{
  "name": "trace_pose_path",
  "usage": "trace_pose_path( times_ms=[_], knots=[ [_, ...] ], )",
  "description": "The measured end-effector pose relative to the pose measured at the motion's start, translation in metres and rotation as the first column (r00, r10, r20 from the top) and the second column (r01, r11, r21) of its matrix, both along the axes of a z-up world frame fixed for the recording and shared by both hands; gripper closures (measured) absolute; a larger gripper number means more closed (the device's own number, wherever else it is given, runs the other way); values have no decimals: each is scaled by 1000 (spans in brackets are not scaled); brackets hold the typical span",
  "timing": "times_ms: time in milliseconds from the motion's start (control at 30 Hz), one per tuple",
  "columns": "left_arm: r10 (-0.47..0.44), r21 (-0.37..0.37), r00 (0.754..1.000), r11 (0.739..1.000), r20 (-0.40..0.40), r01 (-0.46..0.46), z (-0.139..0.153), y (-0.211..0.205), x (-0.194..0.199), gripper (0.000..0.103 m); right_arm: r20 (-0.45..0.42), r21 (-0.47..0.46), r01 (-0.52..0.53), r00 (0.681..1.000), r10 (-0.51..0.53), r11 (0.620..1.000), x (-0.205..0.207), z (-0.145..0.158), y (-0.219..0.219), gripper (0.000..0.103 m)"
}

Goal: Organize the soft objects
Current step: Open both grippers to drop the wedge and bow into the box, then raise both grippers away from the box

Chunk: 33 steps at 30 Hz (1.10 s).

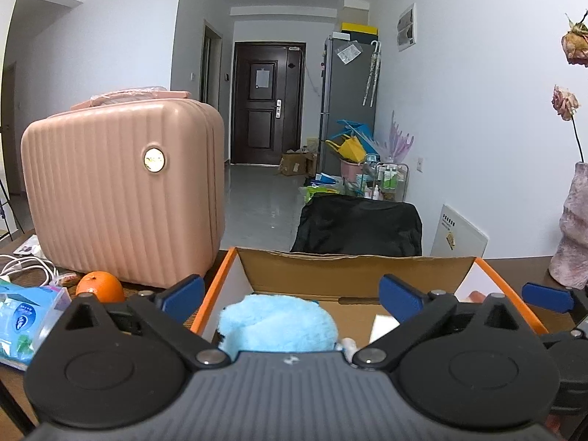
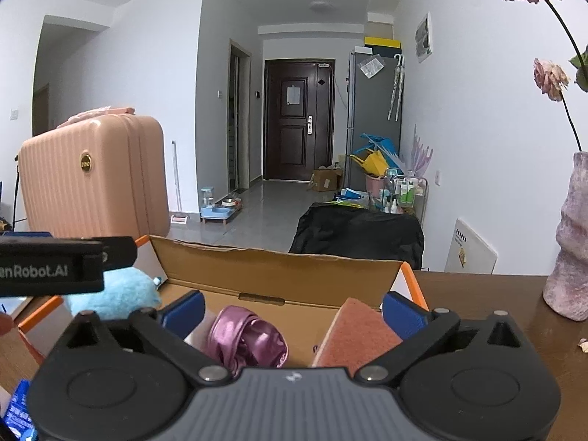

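Wooden table (image 2: 477,294): cardboard box (image 2: 279,272) holds blue plush (image 1: 275,325), purple scrunchie (image 2: 250,341).

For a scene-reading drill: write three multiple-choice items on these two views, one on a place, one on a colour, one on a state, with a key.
1. Where does the fluffy light-blue plush toy lie?
A. inside the orange-edged cardboard box
B. on top of the suitcase
C. on the floor

2. What colour is the ribbed hard-shell suitcase?
A. grey
B. pink
C. green

3. How do the jaws of the right gripper stand?
A. shut on a sponge
B. shut on nothing
C. wide open

Key: 1 A, the toy sits within the box walls. 2 B, its ribbed shell is pink in both views. 3 C, the blue pads stand far apart, pressing on nothing.
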<state>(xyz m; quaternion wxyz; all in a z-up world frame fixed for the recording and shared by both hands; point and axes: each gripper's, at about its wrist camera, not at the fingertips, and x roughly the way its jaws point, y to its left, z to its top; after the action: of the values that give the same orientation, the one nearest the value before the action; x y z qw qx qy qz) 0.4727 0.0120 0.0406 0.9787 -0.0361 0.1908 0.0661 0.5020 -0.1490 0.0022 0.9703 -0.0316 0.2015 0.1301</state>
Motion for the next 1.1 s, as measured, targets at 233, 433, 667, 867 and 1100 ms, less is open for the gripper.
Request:
trace_pose_path(
  times_ms=[233,433,667,867,1100],
  knots=[
    [15,-18,1000,1000,-6,-15,1,6,-1,0,4,0,0,1000,0,1000,-5,2,0,0],
    [21,-23,1000,1000,0,-21,5,13,-11,0,17,-18,-8,1000,8,1000,-16,4,-4,0],
    [19,-34,1000,999,4,-19,8,20,-24,0,34,-23,-16,999,17,1000,-32,10,-12,0],
    [-2,-20,1000,1000,11,2,8,20,-41,0,44,-30,-39,998,40,999,-47,13,-17,0],
    [-23,-5,1000,1000,18,23,7,20,-67,0,65,-33,-55,996,57,998,-73,17,-23,0]
  ],
)
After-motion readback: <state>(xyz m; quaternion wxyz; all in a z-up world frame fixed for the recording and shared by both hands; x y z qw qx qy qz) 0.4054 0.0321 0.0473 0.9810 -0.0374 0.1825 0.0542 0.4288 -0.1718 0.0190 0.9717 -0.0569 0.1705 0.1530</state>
